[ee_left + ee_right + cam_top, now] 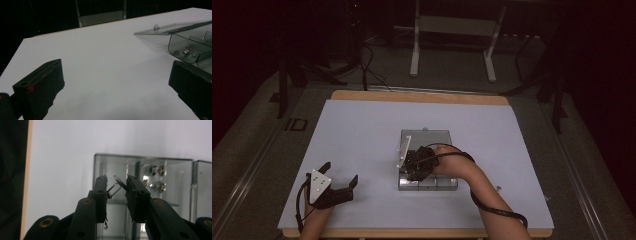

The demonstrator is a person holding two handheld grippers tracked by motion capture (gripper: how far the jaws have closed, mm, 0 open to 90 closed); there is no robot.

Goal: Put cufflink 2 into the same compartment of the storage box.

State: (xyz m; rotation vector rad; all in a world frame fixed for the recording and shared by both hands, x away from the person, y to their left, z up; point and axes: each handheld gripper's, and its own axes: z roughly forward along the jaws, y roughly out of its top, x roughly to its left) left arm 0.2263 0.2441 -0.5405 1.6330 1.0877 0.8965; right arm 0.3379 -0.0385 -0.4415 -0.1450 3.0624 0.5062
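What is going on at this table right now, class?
A person works at a white table with a gripper in each hand. The right gripper is over a clear compartment box with its lid open, and its jaws are shut on a small metal clip. Other small metal parts lie in one compartment. The left gripper rests on the table apart from the box, jaws open and holding nothing.

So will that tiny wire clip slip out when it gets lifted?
It might. The wire clip looks thin, shiny and very light, caught crookedly between the right gripper jaws. It probably bends easily, and could drop back into the clear box.
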